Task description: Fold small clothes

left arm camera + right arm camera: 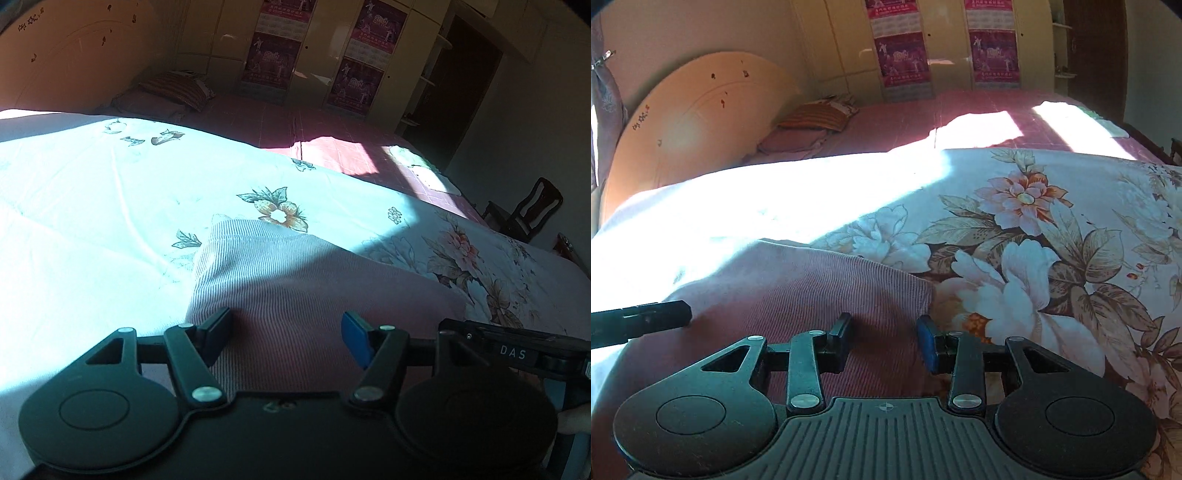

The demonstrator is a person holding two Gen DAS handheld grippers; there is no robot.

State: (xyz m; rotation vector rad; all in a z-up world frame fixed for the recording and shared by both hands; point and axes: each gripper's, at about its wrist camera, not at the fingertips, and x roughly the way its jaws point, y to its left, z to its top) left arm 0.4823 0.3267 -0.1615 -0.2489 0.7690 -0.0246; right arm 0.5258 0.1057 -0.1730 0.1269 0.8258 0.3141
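Observation:
A pink ribbed garment (295, 266) lies flat on a pale floral quilt (110, 184), half in sun and half in shadow. My left gripper (284, 317) hovers over its near part, open, with only flat cloth under the gap between its fingers. In the right wrist view the same garment (812, 288) fills the lower left, and its right edge ends against the quilt (1034, 240). My right gripper (884, 321) stands open just inside that edge and pinches nothing. Each gripper shows at the edge of the other's view: right gripper (517, 350), left gripper (646, 321).
Beyond the quilt lies a red checked sheet (332, 129) with striped pillows (177, 88) by a curved headboard (683, 125). Wardrobe doors with purple posters (905, 55) stand behind. A dark wooden chair (528, 214) is past the bed's right side.

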